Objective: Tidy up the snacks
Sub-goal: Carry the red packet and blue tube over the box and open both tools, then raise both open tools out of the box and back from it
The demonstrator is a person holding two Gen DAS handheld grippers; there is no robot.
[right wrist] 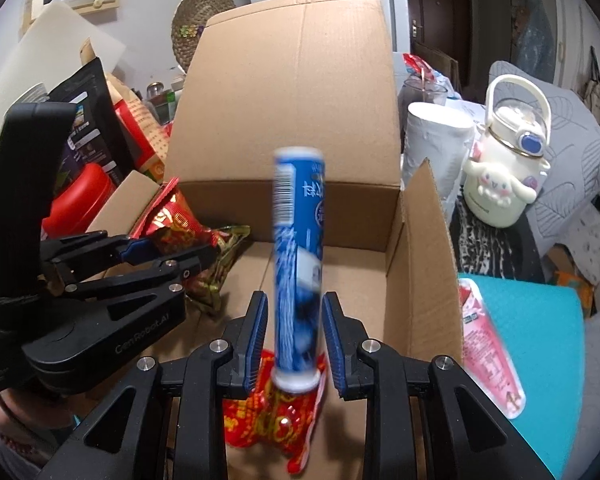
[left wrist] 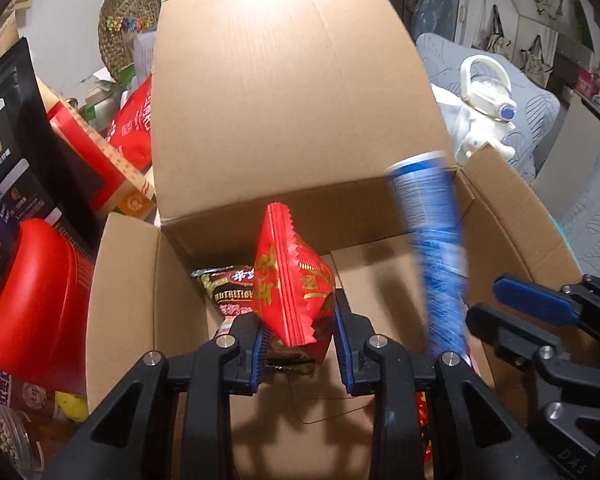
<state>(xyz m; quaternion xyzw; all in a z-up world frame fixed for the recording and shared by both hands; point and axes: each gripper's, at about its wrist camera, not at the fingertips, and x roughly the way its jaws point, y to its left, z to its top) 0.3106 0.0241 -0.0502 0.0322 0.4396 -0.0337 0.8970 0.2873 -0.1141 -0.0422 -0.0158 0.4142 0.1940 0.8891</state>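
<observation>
An open cardboard box [left wrist: 284,120] fills both views, also in the right wrist view [right wrist: 292,92]. My left gripper [left wrist: 300,340] holds a red snack packet [left wrist: 290,280] over the box; it also shows in the right wrist view [right wrist: 172,220]. A dark "Nutrition" packet [left wrist: 228,292] lies on the box floor beneath. My right gripper [right wrist: 294,336] is open around a blurred blue tube [right wrist: 298,264], which stands free between the fingers with gaps on both sides, above a red packet [right wrist: 268,416]. The tube [left wrist: 436,252] also shows in the left wrist view.
Red and black snack bags and a red container [left wrist: 36,300] crowd the left side. A white cartoon bottle [right wrist: 504,172], a paper roll [right wrist: 436,148] and a pink packet [right wrist: 488,344] on a teal surface sit to the right.
</observation>
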